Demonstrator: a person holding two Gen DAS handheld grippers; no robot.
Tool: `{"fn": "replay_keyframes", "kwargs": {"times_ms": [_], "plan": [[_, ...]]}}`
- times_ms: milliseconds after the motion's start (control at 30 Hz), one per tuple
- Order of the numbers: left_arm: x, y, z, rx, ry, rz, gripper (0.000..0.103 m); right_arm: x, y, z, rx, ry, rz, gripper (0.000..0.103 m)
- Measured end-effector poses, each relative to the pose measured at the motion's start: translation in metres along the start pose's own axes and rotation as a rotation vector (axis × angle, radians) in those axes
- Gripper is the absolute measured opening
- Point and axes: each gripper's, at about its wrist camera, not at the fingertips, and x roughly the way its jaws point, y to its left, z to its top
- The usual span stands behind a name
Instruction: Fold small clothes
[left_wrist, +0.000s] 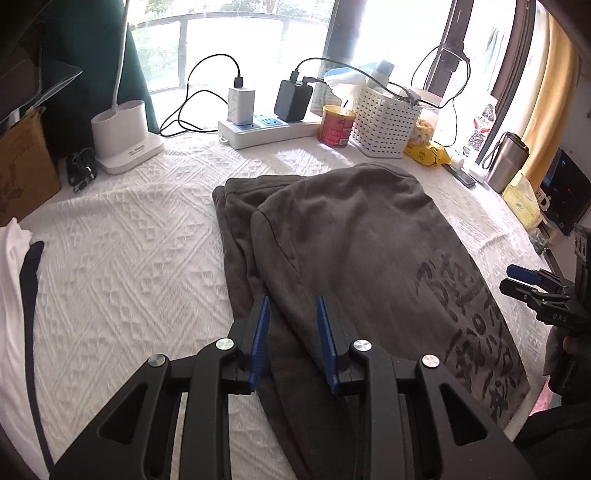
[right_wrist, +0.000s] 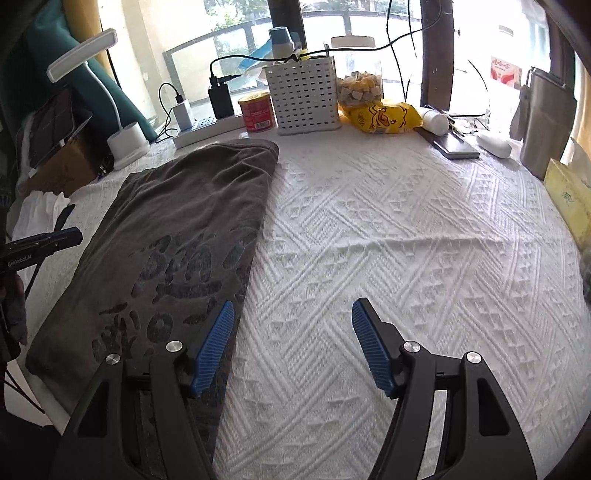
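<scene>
Grey garment (right_wrist: 177, 236) lies before basket (right_wrist: 303, 98), tin (right_wrist: 257, 112).

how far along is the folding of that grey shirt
Done: the grey printed cotton shirt lies folded lengthwise into a long strip on the white textured cloth. In hand: nothing; left tongs and right tongs are both empty. Left: folding it shorter, then the white garment with dark trim.

From my left tool's camera, the folded garment (left_wrist: 351, 236) lies on the tabletop (left_wrist: 129, 258). Behind it sit the power strip (left_wrist: 266, 131), tin (left_wrist: 337, 124) and basket (left_wrist: 386, 122); the lamp base (left_wrist: 125, 136) stands to its left, a flask (left_wrist: 506, 162) to its right.
</scene>
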Motion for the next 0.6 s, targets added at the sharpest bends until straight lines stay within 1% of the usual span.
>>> {"fn": "replay_keyframes", "kwargs": {"times_ms": [233,333,433,600], "plan": [[0.025,0.01,0.022,-0.003,-0.019,0.015,0.027,0.023,0.004,0.026,-0.027,0.014,-0.003,0.07],[0.034,0.015,0.03,-0.004,-0.025,0.013,0.034,0.033,0.006,0.035,-0.039,0.026,-0.003,0.07],[0.043,0.019,0.038,0.0,-0.036,0.004,0.034,0.042,0.007,0.042,-0.045,0.032,-0.005,0.07],[0.067,0.019,0.046,0.042,0.006,-0.022,0.034,0.055,0.007,0.059,-0.051,0.029,-0.007,0.07]]}}
